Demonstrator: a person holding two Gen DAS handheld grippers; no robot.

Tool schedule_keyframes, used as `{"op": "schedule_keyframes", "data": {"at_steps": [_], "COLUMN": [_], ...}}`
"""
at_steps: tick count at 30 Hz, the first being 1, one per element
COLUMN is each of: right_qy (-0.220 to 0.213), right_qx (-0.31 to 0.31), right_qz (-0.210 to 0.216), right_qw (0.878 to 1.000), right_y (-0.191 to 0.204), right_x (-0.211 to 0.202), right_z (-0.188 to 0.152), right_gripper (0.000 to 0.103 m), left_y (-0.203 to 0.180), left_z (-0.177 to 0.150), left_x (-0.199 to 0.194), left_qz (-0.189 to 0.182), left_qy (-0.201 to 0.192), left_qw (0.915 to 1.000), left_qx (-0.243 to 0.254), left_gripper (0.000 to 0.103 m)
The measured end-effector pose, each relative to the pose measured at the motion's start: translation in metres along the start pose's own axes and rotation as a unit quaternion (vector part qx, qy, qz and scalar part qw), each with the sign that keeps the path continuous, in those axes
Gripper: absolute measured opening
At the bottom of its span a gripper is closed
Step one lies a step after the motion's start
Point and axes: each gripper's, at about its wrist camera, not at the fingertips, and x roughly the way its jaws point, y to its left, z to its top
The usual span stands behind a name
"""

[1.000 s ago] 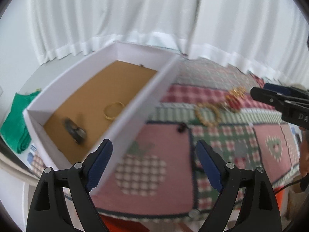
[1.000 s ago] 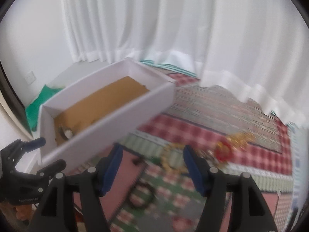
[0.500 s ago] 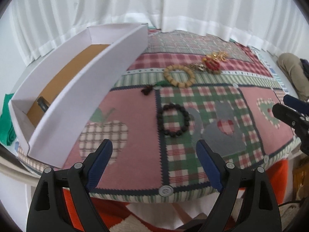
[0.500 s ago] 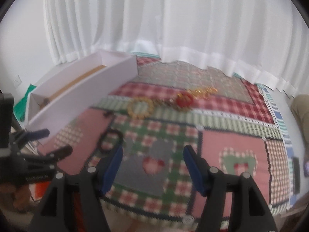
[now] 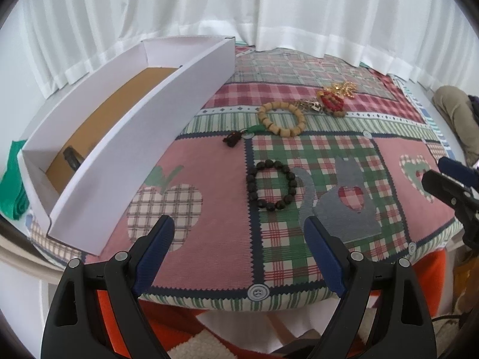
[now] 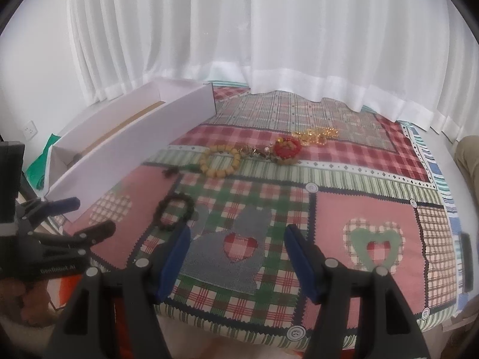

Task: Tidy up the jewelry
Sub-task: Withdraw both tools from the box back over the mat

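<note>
Left wrist — black bead bracelet (image 5: 271, 185) beyond fingers (image 5: 155, 239)

white box (image 5: 143, 137) with brown floor, black bead bracelet (image 5: 271, 189), tan bead bracelet (image 5: 281, 118), red and gold ornament (image 5: 333, 101), red-green plaid patchwork cloth (image 5: 209, 209), white curtain (image 5: 239, 9)

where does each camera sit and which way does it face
Left wrist: on the left gripper, looking down over its open fingers at the quilt, white box and black bracelet; the right gripper shows at the right edge.
Right wrist: on the right gripper, same way; the left gripper shows at left.
Both show the tan bracelet.
</note>
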Motion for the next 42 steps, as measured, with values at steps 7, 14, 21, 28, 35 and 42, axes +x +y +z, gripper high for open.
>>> {"op": "schedule_keyframes", "data": {"at_steps": [7, 14, 21, 28, 35, 42], "right_qy": [0.001, 0.001, 0.008, 0.012, 0.017, 0.022], "right_qx": [-0.001, 0.0, 0.0, 0.001, 0.005, 0.011], "right_qz": [0.004, 0.002, 0.009, 0.011, 0.012, 0.016], "right_qw": [1.0, 1.0, 1.0, 1.0, 1.0, 1.0], "right_y": [0.0, -0.001, -0.001, 0.0, -0.003, -0.007], "right_x": [-0.001, -0.001, 0.001, 0.005, 0.01, 0.016], "right_z": [0.001, 0.002, 0.001, 0.0, -0.001, 0.0], "right_gripper": [0.067, 0.067, 0.067, 0.067, 0.067, 0.067], "left_y": [-0.004, 0.003, 0.007, 0.007, 0.003, 0.015], "left_z": [0.001, 0.002, 0.002, 0.001, 0.003, 0.012], "left_x": [-0.001, 0.004, 0.009, 0.021, 0.025, 0.033], "left_qz": [-0.002, -0.01, -0.012, -0.008, -0.008, -0.017], "left_qy": [-0.002, 0.009, 0.02, 0.034, 0.037, 0.041], "left_qw": [1.0, 0.9999, 0.9996, 0.9992, 0.9992, 0.9985], "left_qx": [0.005, -0.011, -0.017, -0.017, -0.013, -0.032], "left_gripper": [0.089, 0.089, 0.089, 0.089, 0.089, 0.089]}}
